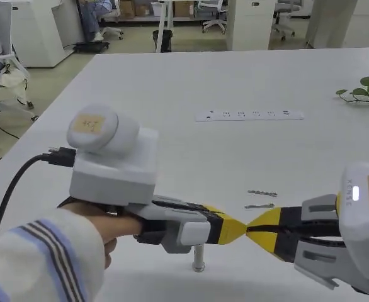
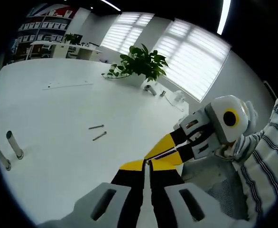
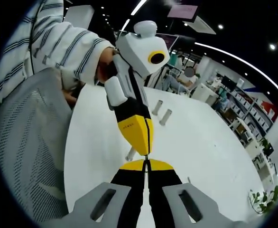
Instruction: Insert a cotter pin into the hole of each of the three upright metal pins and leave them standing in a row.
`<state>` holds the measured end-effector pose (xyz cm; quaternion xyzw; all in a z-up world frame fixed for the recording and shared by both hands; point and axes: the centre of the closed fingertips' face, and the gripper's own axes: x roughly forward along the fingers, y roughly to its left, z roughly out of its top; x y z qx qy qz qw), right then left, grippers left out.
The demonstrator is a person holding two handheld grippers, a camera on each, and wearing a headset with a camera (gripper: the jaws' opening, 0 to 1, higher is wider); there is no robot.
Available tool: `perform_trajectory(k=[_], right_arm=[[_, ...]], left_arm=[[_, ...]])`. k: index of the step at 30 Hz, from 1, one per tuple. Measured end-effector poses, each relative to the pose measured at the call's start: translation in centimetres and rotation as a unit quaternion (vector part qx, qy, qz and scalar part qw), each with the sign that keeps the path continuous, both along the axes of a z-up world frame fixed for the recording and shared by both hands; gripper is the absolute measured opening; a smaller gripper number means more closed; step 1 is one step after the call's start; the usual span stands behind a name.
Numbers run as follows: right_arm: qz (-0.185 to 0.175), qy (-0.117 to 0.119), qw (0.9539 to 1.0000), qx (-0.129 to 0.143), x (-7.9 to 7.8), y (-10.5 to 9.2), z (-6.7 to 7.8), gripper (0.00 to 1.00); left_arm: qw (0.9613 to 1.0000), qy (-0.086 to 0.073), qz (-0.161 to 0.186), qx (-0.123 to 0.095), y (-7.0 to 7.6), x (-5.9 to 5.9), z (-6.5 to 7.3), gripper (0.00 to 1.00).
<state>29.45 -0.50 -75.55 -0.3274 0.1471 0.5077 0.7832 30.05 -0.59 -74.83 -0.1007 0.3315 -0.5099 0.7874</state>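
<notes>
My left gripper [image 1: 240, 228] and right gripper [image 1: 252, 228] meet tip to tip above the white table [image 1: 172, 94], both with jaws shut. I cannot tell whether anything thin is pinched where the yellow tips touch. In the left gripper view its tips [image 2: 147, 163] touch the right gripper's tips. One upright metal pin [image 1: 199, 258] stands below the left gripper; two more metal pins [image 3: 157, 107] [image 3: 165, 117] stand side by side further off. Two cotter pins [image 1: 262, 193] [image 1: 260, 206] lie flat on the table just beyond the tips, also seen as cotter pins [image 2: 96, 127] [image 2: 99, 136].
A white power strip [image 1: 249, 115] lies mid-table. A potted plant [image 1: 367, 88] sits at the far right edge. A black cable [image 1: 14, 182] trails off the left gripper. A mesh chair [image 3: 25, 142] is close on the person's side.
</notes>
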Motion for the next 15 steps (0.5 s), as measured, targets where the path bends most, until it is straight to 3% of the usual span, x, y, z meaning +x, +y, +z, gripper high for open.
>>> perform_trajectory(k=[15], right_arm=[[0.011, -0.008, 0.9999, -0.011, 0.19, 0.42, -0.03, 0.02]], left_arm=[[0.9999, 0.009, 0.008, 0.003, 0.38, 0.11, -0.14, 0.01]])
